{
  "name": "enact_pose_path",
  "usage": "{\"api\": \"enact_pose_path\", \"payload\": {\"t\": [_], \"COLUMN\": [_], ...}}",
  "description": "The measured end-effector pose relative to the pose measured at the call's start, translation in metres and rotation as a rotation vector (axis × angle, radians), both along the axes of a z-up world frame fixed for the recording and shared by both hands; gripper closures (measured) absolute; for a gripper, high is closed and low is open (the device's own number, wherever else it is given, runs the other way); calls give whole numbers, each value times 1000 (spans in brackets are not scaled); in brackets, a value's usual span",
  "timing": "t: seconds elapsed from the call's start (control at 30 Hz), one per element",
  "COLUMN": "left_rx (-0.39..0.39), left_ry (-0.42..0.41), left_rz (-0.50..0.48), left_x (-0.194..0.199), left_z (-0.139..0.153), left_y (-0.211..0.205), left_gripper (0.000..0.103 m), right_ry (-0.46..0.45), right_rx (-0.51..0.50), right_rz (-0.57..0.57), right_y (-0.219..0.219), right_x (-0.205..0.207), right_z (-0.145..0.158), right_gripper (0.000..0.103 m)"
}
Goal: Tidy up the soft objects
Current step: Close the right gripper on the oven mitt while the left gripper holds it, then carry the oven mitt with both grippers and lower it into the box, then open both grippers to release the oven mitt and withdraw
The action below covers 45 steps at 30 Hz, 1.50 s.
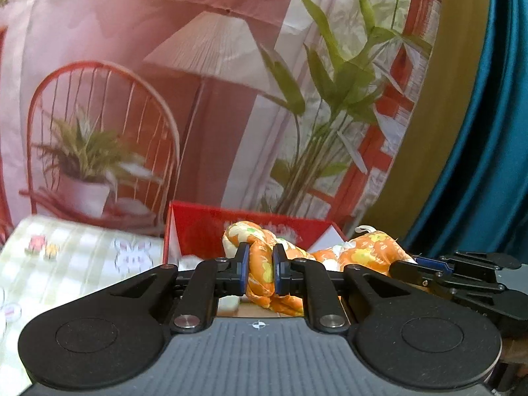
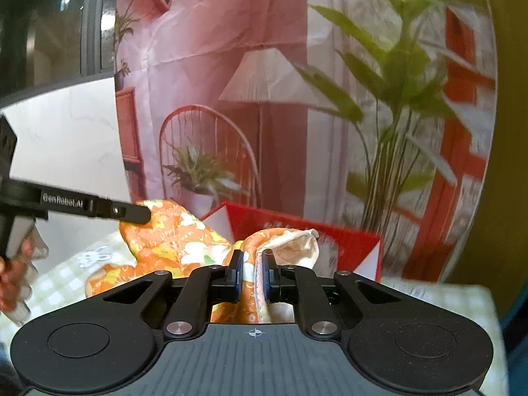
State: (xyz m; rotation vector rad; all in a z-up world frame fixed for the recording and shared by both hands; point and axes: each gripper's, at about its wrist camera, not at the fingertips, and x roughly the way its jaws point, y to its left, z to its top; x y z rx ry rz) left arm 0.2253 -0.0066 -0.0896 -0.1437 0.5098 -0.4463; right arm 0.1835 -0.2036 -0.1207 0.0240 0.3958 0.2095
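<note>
I count one orange cloth (image 1: 264,274), one red box (image 1: 211,227), two grippers (image 1: 260,272) (image 2: 251,275), and one checked tablecloth (image 1: 76,264).

L gripper (image 1: 259,272): lower centre of its own view, jaws nearly closed, pinching orange cloth (image 1: 264,277). R gripper (image 2: 252,275): lower centre of own view, jaws likewise clamped on same cloth. Person's hand (image 2: 15,274) visible at left edge, R view.
</note>
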Motion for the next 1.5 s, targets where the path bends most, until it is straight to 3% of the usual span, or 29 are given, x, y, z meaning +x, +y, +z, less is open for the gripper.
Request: {"api": "enact_pose_path", "payload": {"t": [0.23,0.5,0.77,1.0,1.03,1.1,1.13,1.17,1.2,1.33,1.5], "left_rx": [98,199,238,256,258,267,267,262,252,226,194], "left_ry": [-25,86,201,214,214,217,212,203,195,195,176], "left_rz": [32,20,-6,-6,-3,7,14,20,22,12,-15], "left_x": [64,96,105,104,104,103,100,98,96,85,60], "left_z": [-9,-53,-83,-85,-85,-83,-81,-79,-76,-65,-53], "left_y": [-28,-46,-43,-44,-44,-44,-43,-41,-38,-31,-23], "left_gripper": [88,88,88,85,83,66,50,43,42,41,40], "right_ry": [-8,150,309,375,374,375,375,370,361,316,240], "right_rx": [-154,-176,-124,-27,-25,-26,-25,-27,-28,-8,32], "right_rz": [-41,-99,-112,-145,-147,-163,-173,-188,-200,-235,-240], "right_y": [0,4,6,-1,-2,-3,-3,-3,-3,-3,-1], "right_x": [70,128,142,142,141,141,139,137,135,121,95], "right_z": [-9,-57,-92,-98,-98,-98,-98,-97,-96,-88,-74], "right_gripper": [92,92,92,92,91,86,81,79,78,55,50]}}
